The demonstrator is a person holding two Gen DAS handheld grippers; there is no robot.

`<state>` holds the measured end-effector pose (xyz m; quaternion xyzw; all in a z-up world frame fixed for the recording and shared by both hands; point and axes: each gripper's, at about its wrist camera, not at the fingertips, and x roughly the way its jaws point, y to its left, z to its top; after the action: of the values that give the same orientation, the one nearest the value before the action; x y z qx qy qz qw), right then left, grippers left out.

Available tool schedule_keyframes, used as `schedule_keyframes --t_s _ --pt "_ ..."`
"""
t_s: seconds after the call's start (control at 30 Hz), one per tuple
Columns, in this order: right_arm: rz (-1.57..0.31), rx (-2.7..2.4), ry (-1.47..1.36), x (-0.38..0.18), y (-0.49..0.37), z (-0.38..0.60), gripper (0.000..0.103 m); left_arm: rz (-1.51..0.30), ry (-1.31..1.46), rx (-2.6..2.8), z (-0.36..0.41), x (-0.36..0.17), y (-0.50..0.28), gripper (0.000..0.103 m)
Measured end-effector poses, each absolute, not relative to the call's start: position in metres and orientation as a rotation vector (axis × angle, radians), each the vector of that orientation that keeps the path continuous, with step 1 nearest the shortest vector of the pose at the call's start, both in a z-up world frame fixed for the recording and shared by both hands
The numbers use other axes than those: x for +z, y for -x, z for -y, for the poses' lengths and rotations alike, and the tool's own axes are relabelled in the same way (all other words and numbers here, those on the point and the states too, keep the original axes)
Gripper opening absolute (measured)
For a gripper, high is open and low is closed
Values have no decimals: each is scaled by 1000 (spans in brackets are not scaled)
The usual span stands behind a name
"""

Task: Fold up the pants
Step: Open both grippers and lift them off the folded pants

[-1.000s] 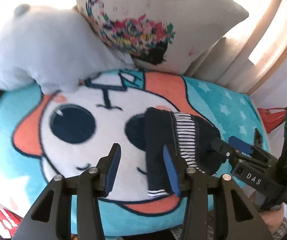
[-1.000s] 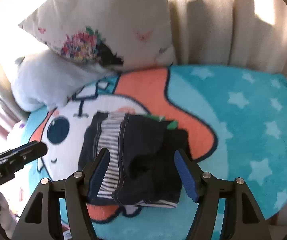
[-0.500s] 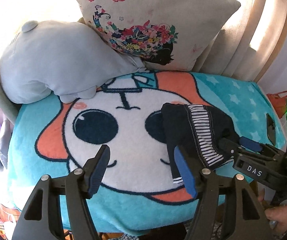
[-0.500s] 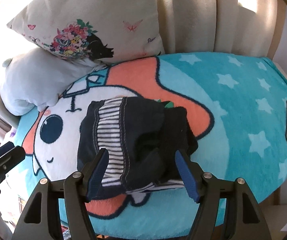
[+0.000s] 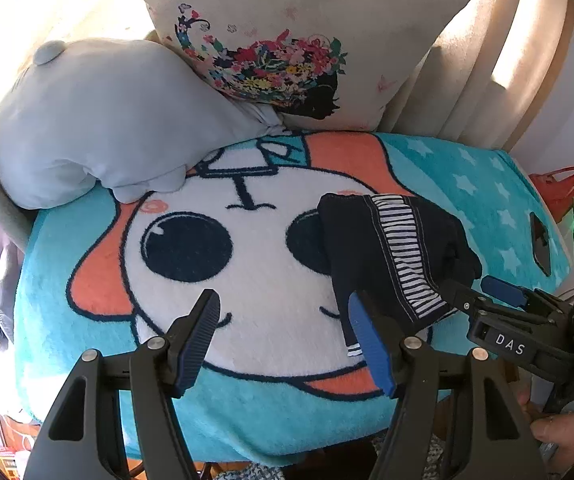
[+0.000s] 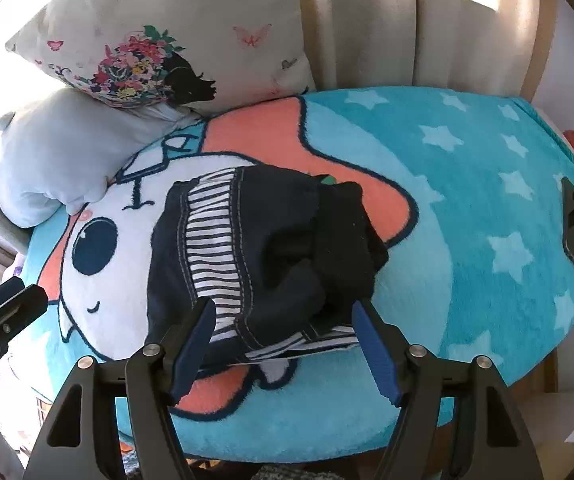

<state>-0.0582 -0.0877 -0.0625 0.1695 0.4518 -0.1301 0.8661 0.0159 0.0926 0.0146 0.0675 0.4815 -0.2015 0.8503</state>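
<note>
Pants (image 6: pixel 263 256) lie bunched on the cartoon blanket (image 6: pixel 467 208), both the left gripper (image 5: pixel 283 336) and right gripper (image 6: pixel 283 344) spread and empty (nothing pinched); advisable to seize the near hem squarely before folding.

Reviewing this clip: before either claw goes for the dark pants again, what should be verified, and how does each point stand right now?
1. Left claw open, nothing between its pads: ok.
2. Right claw open, pads not pressing cloth: ok.
3. Pants lie flat and neatly folded: not ok, they sit bunched, striped lining exposed.
4. Pants rest fully on the cartoon blanket: ok.
5. Grey plush pillow and floral cushion clear of the pants: ok.
6. A free hem reachable for the right claw: cannot tell.
</note>
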Motion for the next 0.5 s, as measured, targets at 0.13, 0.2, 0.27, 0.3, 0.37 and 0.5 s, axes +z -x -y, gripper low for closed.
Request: schedule_keyframes --t_s 0.13,0.2,0.27,0.3,0.37,0.5 --pt "-949 -273 -362 -64 58 95 75 -1026 -147 -419 -88 11 -16 66" --pt "-950 -272 -367 -64 58 98 75 -1032 -148 -415 -85 10 -16 66" --pt "-949 -270 -370 -65 57 103 75 -1038 -150 -412 -81 8 -17 66" --pt "-948 -269 -372 -65 57 104 75 -1041 -150 -410 -80 7 -17 66" --pt "-947 -268 -378 -66 57 110 76 -1047 -151 -405 -76 5 -17 66" --pt "-941 -265 -392 -66 55 123 76 -1063 -152 -395 -67 1 -18 66"
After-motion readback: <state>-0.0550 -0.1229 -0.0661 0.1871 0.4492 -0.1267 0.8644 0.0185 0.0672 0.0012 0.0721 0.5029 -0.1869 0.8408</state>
